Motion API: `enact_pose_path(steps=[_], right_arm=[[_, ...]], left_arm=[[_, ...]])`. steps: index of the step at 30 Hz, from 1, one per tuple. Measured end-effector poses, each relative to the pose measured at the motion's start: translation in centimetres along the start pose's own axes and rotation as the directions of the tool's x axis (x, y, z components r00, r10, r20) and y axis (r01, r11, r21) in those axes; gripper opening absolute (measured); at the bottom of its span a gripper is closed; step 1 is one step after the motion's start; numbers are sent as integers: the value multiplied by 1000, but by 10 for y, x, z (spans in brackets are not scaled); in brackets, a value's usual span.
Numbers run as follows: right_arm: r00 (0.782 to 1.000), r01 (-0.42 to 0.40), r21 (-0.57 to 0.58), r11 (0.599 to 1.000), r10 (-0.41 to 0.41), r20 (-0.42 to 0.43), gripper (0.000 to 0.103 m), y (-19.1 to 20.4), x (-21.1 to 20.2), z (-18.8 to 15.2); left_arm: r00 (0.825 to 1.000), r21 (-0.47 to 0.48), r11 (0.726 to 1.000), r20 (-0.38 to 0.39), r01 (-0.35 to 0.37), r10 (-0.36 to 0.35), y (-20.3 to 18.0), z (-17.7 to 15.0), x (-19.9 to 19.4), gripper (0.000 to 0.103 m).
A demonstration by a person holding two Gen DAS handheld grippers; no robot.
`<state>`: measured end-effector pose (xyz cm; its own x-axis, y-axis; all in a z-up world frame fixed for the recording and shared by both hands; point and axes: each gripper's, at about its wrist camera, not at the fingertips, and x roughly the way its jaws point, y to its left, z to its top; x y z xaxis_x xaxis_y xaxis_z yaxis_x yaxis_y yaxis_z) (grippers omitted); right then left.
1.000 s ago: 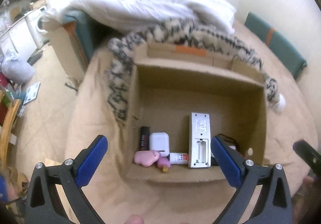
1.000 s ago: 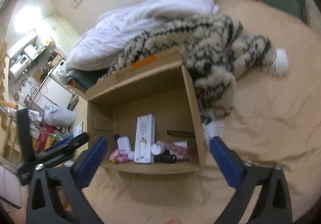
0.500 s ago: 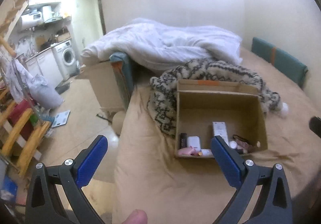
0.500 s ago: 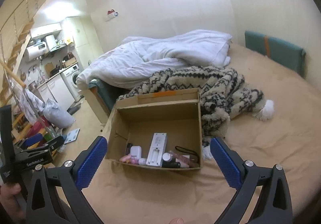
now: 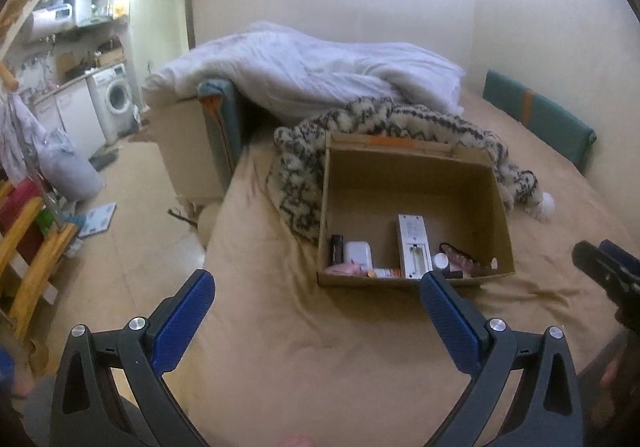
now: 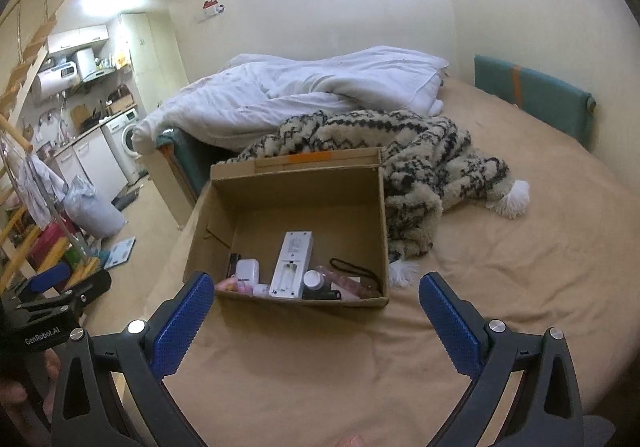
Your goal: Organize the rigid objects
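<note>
An open cardboard box [image 5: 408, 175] [image 6: 296, 187] sits on the tan bed. Along its near wall lie a white remote [image 5: 413, 245] [image 6: 291, 264], a white charger case [image 5: 357, 254] [image 6: 246, 271], a pink item [image 5: 342, 269], a small black stick [image 5: 336, 247], a small white bottle [image 5: 383, 273], a white cap [image 6: 312, 279] and a black cord [image 6: 352, 269]. My left gripper [image 5: 316, 305] is open and empty, held back from the box over the bed. My right gripper [image 6: 316, 307] is open and empty, also in front of the box.
A black-and-cream knitted blanket [image 6: 412, 159] lies behind and right of the box, with a white duvet [image 5: 320, 75] beyond. A teal cushion [image 6: 532, 95] stands by the right wall. The bed edge drops to the floor at left, with a kitchen area [image 5: 80, 95] farther off.
Both grippers have pulled back and up from just above the box, so the box now looks smaller and farther. Both stayed open and empty.
</note>
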<state>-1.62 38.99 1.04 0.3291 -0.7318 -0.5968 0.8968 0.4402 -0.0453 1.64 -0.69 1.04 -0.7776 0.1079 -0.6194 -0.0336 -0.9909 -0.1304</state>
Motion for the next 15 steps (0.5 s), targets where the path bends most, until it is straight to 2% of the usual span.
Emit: enact_pose_path(steps=[6, 15], right_arm=[[1000, 24, -12, 1000, -24, 9, 103, 2, 3, -1], [1000, 23, -9, 1000, -23, -1, 103, 1, 5, -3]], left_arm=[[1000, -37, 999, -7, -19, 19, 7, 1, 7, 102], [1000, -36, 999, -15, -20, 20, 5, 1, 8, 102]])
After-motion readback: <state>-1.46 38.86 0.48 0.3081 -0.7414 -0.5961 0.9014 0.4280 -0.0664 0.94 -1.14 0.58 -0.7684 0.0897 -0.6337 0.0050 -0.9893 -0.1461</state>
